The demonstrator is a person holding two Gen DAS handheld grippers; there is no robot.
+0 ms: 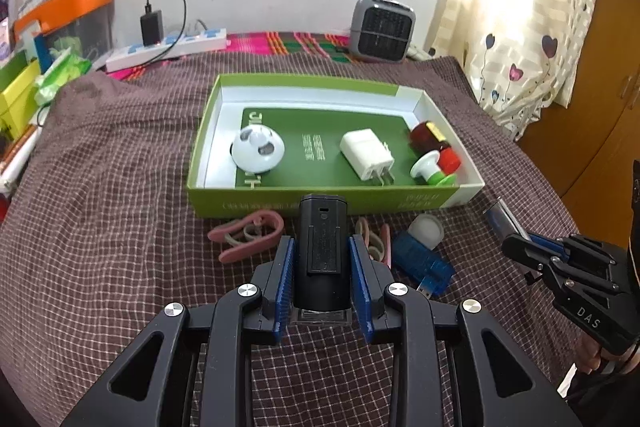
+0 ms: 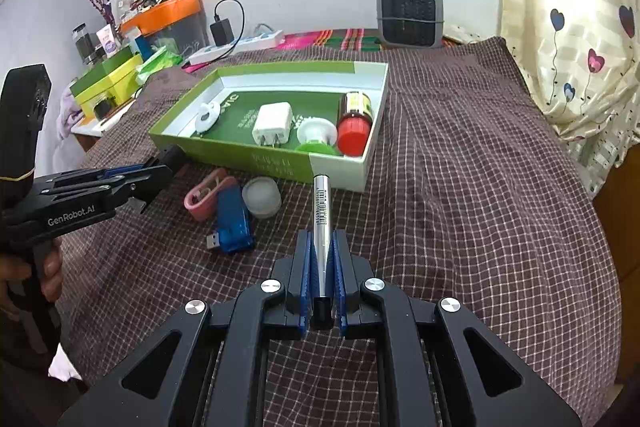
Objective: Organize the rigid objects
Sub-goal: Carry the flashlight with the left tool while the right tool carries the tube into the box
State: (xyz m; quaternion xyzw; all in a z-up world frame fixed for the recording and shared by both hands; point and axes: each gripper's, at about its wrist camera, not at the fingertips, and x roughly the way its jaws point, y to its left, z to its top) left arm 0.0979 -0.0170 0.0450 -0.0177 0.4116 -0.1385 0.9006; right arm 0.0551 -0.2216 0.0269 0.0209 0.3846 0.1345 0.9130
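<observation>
Both grippers loaded, green box (image 1: 320, 205) mid-frame, part filled.

Left gripper (image 1: 322, 255) clamped on black block (image 1: 322, 239), low centre; right gripper (image 2: 322, 255) clamped on silver pen (image 2: 322, 211), tip near box corner; pen long and slick, liable to pivot or slide out on tilting; block could catch box wall; soft checked cloth (image 2: 460, 167) rumpled, loose clips (image 1: 248, 235) and USB stick (image 2: 234, 219) just beside box; window, heater (image 2: 410, 13) upper frame.

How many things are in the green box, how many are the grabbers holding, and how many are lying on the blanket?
In the green box: 4 (round white gadget, white plug, white-and-green spool, red-capped bottle)
Held: 2 (black block, silver pen)
On the blanket: 4 (2 pink clips, blue USB stick, frosted cap)
Total: 10
</observation>
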